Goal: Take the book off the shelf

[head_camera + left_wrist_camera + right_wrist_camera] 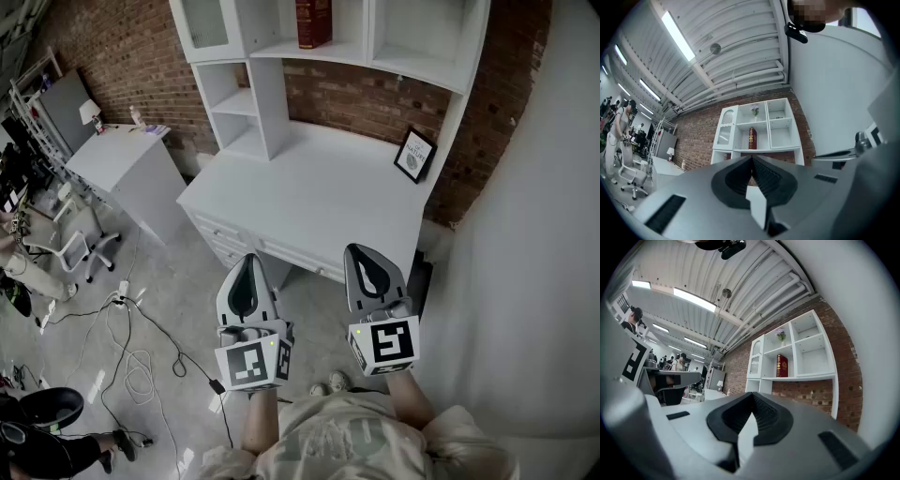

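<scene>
Head view: hovering left gripper (248, 261) and right gripper (362, 251) before the white worktop (309, 187), fingers closed, empty (both pairs); dark red hardback book (313, 22) standing on the white shelf (281, 52) above, likely needing reaching up, fingers parting.

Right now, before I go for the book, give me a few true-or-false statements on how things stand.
1. The red book stands upright on the shelf. True.
2. The right tool is shut on the book. False: its jaws are together on nothing, and it is held short of the desk.
3. A framed picture stands at the desk's right end. True.
4. The left tool has its jaws wide apart. False: they are together, with nothing between them.
5. The flowers sit in the compartment below the book. False: they are in the one above it.
</scene>
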The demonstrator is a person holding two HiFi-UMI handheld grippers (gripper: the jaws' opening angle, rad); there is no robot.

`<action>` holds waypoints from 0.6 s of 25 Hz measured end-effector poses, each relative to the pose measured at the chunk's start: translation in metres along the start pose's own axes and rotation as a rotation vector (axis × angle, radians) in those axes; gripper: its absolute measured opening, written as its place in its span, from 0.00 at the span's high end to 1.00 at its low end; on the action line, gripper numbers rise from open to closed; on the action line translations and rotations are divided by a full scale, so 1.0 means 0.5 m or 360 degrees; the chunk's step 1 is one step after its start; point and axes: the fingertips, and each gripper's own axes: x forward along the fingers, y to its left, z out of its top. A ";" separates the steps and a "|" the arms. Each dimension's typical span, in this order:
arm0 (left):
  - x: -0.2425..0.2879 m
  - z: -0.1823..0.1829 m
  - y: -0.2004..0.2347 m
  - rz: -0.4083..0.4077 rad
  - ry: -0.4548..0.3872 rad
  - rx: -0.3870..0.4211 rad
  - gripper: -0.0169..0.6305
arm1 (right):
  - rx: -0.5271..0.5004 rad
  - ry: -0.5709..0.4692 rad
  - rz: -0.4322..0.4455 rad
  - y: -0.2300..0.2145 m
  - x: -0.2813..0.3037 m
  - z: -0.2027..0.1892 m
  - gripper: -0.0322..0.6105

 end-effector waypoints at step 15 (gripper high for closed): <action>-0.009 0.002 -0.004 -0.0014 -0.0002 -0.0009 0.95 | 0.0089 -0.0018 0.0011 0.004 -0.002 0.004 0.93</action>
